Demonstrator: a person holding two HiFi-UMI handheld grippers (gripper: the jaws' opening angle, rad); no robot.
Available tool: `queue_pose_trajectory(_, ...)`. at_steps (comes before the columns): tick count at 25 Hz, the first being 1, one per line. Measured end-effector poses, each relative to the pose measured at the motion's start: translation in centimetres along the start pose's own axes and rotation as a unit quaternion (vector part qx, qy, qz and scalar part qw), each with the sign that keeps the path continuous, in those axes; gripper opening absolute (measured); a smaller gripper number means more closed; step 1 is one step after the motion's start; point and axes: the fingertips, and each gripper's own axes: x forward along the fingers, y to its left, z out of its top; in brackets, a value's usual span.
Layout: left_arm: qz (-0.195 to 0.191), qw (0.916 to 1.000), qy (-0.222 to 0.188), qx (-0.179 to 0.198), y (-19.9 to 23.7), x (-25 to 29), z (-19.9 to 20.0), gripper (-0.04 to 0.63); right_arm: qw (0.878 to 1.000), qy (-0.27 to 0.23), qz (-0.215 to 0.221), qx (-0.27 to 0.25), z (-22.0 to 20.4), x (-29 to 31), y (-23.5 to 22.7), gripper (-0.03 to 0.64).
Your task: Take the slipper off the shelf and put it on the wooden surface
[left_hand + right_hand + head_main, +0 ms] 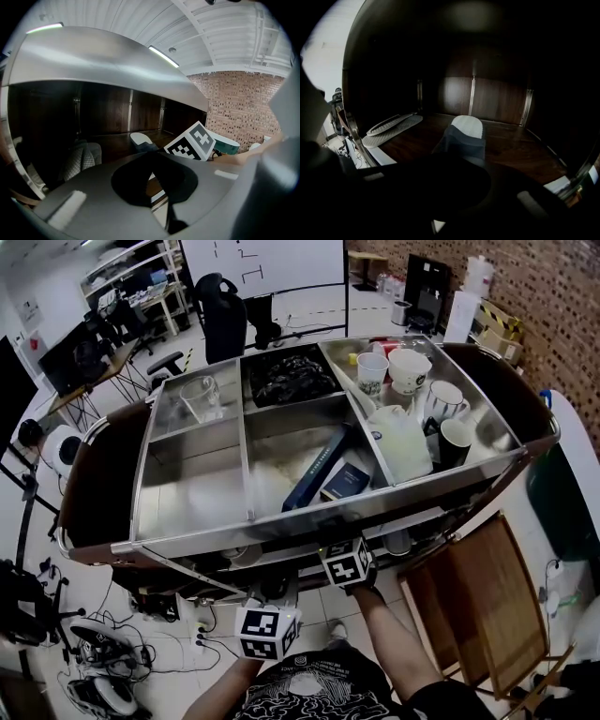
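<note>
The slipper [465,136], dark strap over a pale sole, lies flat on the dark wooden shelf [511,150] at the centre of the right gripper view, its toe pointing to the back panel. The right gripper [440,187] sits low in front of it, jaws together and holding nothing, the slipper's near end hidden behind them. A pair of pale flip-flops [391,126] rests at the shelf's left edge. The left gripper [154,180] is outside the shelf, jaws closed to a thin slit and empty. In the head view the wooden surface [478,601] is at lower right, bare.
</note>
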Motion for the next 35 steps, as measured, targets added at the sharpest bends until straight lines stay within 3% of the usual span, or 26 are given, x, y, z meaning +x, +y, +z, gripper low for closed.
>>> queue_pose_trajectory(12,-0.021,0.9997,-0.008,0.000,0.2,-1.9,-0.6,0.005,1.000,-0.018,-0.022,-0.001,0.0,-2.7,1.9,0.012)
queue_pose_trajectory(24,-0.083,0.9963,-0.011,0.019,-2.1,-4.8,-1.6,0.005,0.996,-0.037,-0.079,0.026,-1.4,-9.0,3.9,0.012)
queue_pose_trajectory(35,-0.149,0.9878,-0.022,0.038,-6.0,-7.3,-2.4,0.005,0.987,-0.045,-0.144,0.052,-3.6,-16.8,5.7,0.014)
